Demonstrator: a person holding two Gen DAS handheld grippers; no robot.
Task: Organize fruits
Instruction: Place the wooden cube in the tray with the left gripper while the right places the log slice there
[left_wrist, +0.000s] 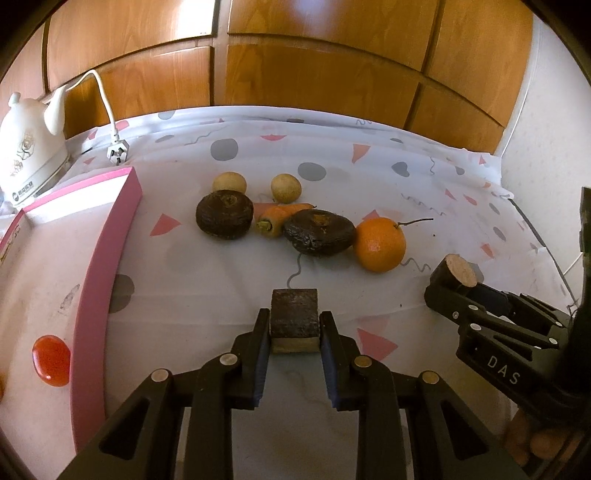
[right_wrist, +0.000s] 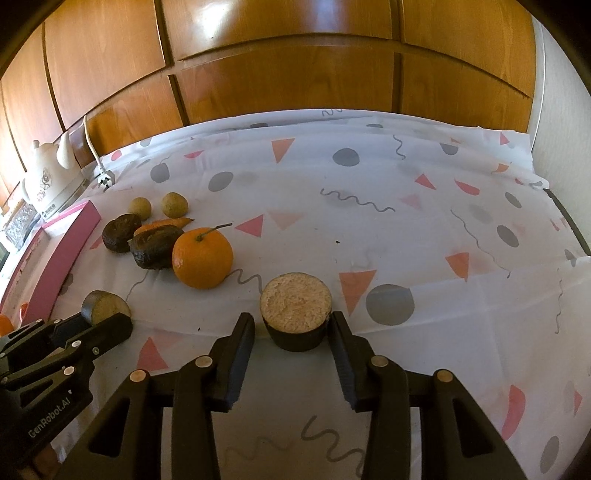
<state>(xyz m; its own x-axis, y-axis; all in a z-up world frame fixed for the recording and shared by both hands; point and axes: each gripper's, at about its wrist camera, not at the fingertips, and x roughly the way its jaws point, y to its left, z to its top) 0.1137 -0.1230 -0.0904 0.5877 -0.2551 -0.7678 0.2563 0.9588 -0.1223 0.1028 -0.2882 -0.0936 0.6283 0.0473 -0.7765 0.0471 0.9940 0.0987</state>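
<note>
My left gripper (left_wrist: 294, 325) is shut on a dark-skinned cut fruit piece (left_wrist: 294, 317) with a pale underside, just above the cloth. It also shows in the right wrist view (right_wrist: 105, 306). My right gripper (right_wrist: 291, 325) is shut on a round cut dark fruit half (right_wrist: 295, 310) with its pale flesh face up; it also shows in the left wrist view (left_wrist: 456, 273). On the cloth lie an orange (left_wrist: 379, 243), two dark round fruits (left_wrist: 224, 216) (left_wrist: 319, 232), a carrot (left_wrist: 279, 218) and two small tan fruits (left_wrist: 229, 182) (left_wrist: 285, 188).
A pink-rimmed white box (left_wrist: 107, 251) stands at the left with a red fruit (left_wrist: 51, 360) inside. A white kettle (left_wrist: 27, 147) and its plug (left_wrist: 117, 153) are at the back left. Wooden cabinet doors (left_wrist: 295, 74) stand behind the table.
</note>
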